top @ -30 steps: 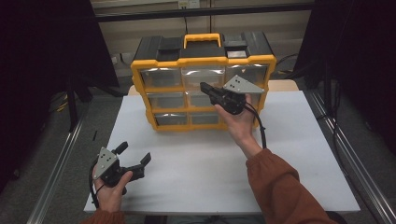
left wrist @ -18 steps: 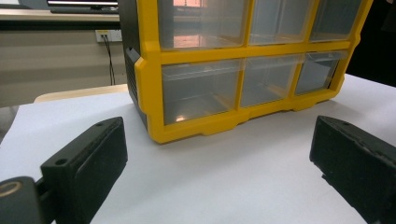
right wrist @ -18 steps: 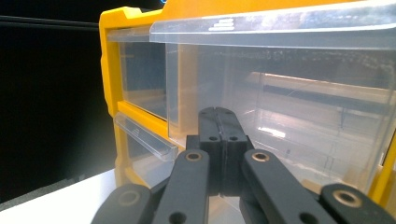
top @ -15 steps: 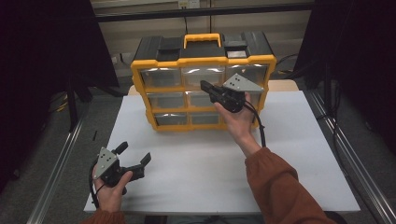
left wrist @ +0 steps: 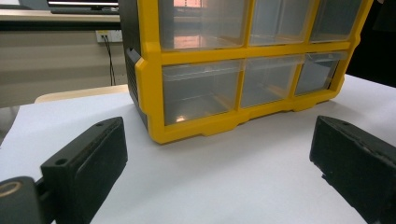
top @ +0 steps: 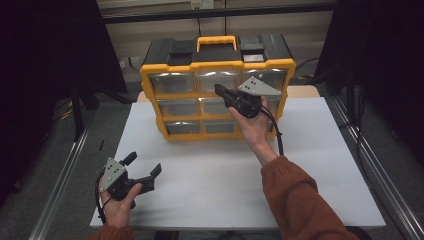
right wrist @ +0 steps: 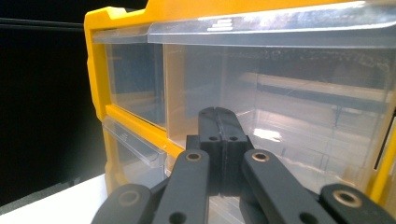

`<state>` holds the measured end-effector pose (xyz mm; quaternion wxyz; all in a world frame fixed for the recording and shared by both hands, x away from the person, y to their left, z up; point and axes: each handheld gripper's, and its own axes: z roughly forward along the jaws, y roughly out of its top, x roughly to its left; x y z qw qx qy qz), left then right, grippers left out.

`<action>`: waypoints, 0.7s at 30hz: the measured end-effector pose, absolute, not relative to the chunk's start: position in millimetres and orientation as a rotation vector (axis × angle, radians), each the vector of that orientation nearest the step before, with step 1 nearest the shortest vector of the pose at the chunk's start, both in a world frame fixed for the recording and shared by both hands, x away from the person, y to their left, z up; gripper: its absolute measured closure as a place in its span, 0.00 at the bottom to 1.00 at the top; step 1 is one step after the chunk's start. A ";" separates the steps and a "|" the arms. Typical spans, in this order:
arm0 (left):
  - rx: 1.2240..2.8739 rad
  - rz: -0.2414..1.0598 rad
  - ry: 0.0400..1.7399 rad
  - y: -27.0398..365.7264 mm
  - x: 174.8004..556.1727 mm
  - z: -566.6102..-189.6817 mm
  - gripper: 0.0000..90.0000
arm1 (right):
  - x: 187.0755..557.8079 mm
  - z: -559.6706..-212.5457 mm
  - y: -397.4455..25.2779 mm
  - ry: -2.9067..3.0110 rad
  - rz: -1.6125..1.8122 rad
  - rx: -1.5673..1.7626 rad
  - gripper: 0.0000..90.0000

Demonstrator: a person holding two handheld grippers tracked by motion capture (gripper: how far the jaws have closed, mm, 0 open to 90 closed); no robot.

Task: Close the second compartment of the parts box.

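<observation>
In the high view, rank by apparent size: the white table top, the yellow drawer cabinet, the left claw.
1. white table top
2. yellow drawer cabinet, farther from the camera
3. left claw, open and nearest, yet smallest by far

I can read no text, brand, number or sign anywhere. At the 12 o'clock edge of my right gripper view, the clear drawer rim carries a few small embossed lines, too faint to make out. The yellow organizer shows no readable label.
</observation>
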<state>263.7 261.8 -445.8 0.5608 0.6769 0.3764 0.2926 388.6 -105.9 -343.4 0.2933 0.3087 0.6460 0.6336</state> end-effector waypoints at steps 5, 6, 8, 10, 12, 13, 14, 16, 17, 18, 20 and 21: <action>1.601 0.691 0.885 262.3 263.7 -445.7 0.04 | 390.1 -343.1 -105.3 1.715 1.686 0.832 1.00; 1.600 0.692 0.885 262.3 263.7 -445.6 0.04 | 390.6 -343.2 -105.6 1.716 1.684 0.828 1.00; 1.592 0.682 0.887 261.7 263.7 -445.7 0.04 | 391.1 -343.1 -105.7 1.716 1.681 0.834 1.00; 1.588 0.681 0.892 261.3 264.2 -445.7 0.04 | 392.3 -343.2 -106.4 1.716 1.671 0.834 1.00; 1.585 0.670 0.887 260.8 265.3 -446.2 0.04 | 393.7 -342.9 -106.5 1.719 1.668 0.838 1.00; 1.586 0.670 0.890 260.6 265.6 -446.4 0.04 | 394.6 -342.8 -106.6 1.717 1.666 0.839 1.00; 1.569 0.663 0.898 259.3 266.2 -446.7 0.05 | 395.4 -342.7 -107.0 1.729 1.668 0.834 1.00; 1.583 0.667 0.894 259.6 266.9 -446.1 0.04 | 396.2 -342.6 -105.9 1.725 1.659 0.832 1.00; 1.576 0.667 0.897 259.2 267.4 -446.1 0.04 | 395.8 -342.7 -105.6 1.727 1.659 0.832 1.00; 1.575 0.669 0.900 258.9 267.6 -446.2 0.04 | 395.8 -343.0 -105.6 1.730 1.656 0.827 1.00; 1.578 0.662 0.906 258.2 268.1 -447.3 0.05 | 396.0 -343.1 -105.4 1.733 1.655 0.828 1.00; 1.585 0.666 0.904 258.5 268.3 -447.5 0.04 | 396.0 -343.2 -105.5 1.734 1.655 0.829 1.00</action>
